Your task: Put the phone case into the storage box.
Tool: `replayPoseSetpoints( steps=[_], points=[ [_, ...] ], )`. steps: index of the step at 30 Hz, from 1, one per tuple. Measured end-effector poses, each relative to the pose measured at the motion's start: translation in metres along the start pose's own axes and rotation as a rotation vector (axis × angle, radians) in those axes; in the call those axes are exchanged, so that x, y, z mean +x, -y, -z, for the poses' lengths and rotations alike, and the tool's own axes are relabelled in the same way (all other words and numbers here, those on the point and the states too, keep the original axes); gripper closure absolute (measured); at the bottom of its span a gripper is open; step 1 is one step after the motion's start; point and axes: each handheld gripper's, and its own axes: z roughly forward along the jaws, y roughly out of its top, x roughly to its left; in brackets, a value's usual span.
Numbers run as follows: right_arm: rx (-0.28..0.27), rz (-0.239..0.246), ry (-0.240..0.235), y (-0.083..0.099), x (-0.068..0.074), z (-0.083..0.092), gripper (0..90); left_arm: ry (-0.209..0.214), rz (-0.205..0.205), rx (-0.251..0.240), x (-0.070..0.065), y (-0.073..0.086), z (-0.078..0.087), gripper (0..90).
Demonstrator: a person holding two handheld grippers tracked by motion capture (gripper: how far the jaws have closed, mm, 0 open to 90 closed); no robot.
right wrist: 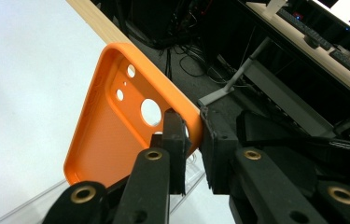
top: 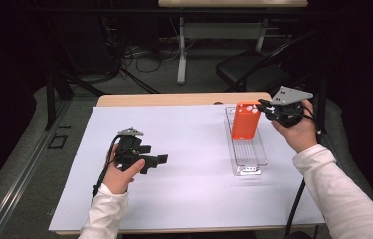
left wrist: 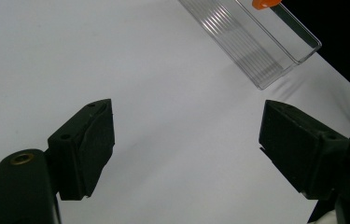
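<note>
Left gripper [top: 160, 160] low over the white sheet [top: 189, 149], held level in the left hand [top: 120, 174], sleeve coming up from the near edge, jaws pointing toward the tray. Jaws released, standing wide apart with nothing but bare sheet between them. From the left gripper view, clear tray [left wrist: 261, 51] lying well ahead and to the upper right of the jaws, ribbed floor visible, a sliver of orange at its far end.

Farther right, orange phone case [top: 245, 121] standing upright over the far end of the clear tray [top: 246, 164], directly left of the right gripper [top: 263, 105]. Right hand [top: 301, 130] raised beside the tray's far right corner, forearm slanting up from the lower right, grey plate on top. Jaws clenched on the case's edge near its upper corner.

From the right gripper view [right wrist: 191, 144], detail lost from above: the case's [right wrist: 112, 135] hollow inner face, raised rim, camera cut-outs just beside the pinched spot, one jaw inside, one outside the rim.
</note>
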Motion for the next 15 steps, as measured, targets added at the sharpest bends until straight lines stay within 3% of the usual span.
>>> replayPoseSetpoints(
  steps=[15],
  points=[
    [0.011, 0.006, 0.041, 0.007, -0.006, -0.015, 81.1, -0.016, 0.007, 0.006, 0.001, 0.001, -0.001, 18.9]
  ],
)
